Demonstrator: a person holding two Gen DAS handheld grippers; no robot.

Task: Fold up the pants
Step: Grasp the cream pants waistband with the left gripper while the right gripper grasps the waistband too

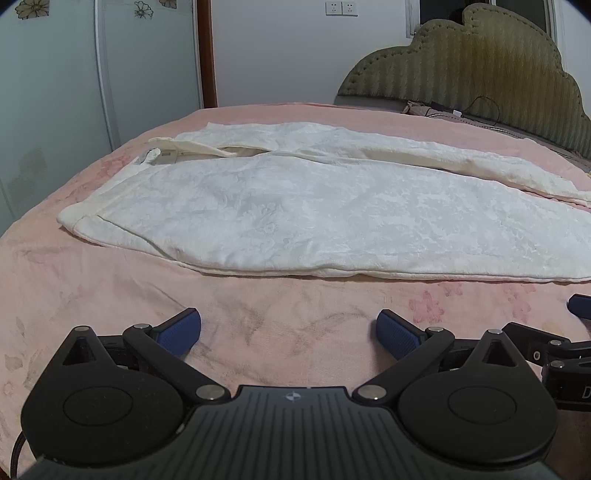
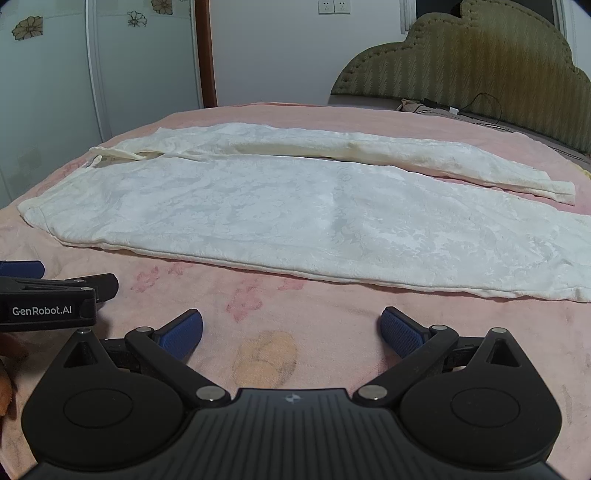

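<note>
Pink bedspread (image 1: 110,295), olive padded headboard (image 1: 480,66), wall sockets (image 1: 341,8).

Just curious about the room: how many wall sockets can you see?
2: a socket and a second socket beside it, high on the white wall beyond the bed. Others may be hidden.

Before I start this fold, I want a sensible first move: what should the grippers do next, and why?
Probably move both forward to the near edge of the white pants. The left gripper and right gripper are open, hold nothing and sit short of the pants, which lie flat on the pink bedspread.
</note>
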